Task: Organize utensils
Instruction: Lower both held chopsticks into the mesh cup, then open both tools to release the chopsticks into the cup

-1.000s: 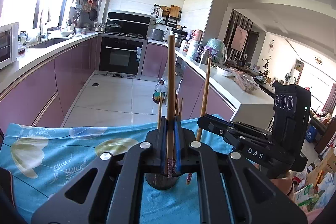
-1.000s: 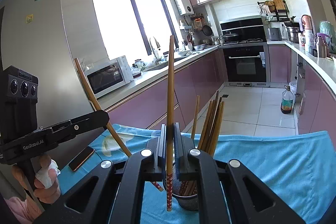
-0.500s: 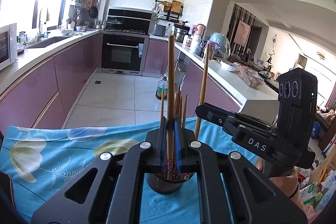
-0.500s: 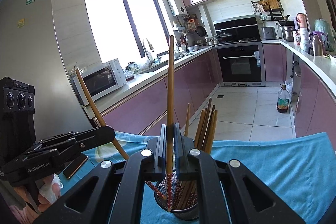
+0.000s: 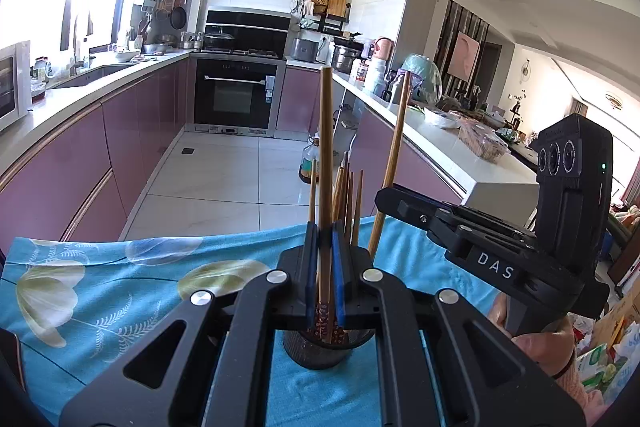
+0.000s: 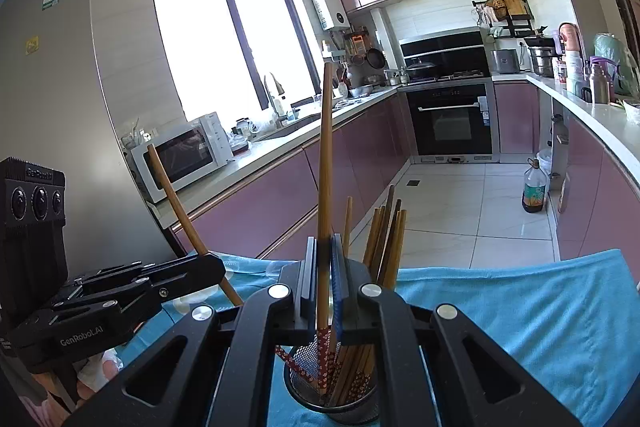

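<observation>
Over mesh holder (image 6: 344, 403): L gripper (image 5: 325, 279) & R gripper (image 6: 325, 283), each w/ one chopstick (image 5: 325, 163).

Both grippers are built of matte black linkages with silver pivot screws and blue finger pads (image 5: 339, 279). White "DAS" lettering is carried by the right gripper (image 5: 386, 201); "GenRobot.AI" by the left gripper (image 6: 208, 267).

chopsticks (image 6: 384, 239) stand in a holder (image 6: 304, 383) on the tablecloth (image 6: 520, 311).
</observation>
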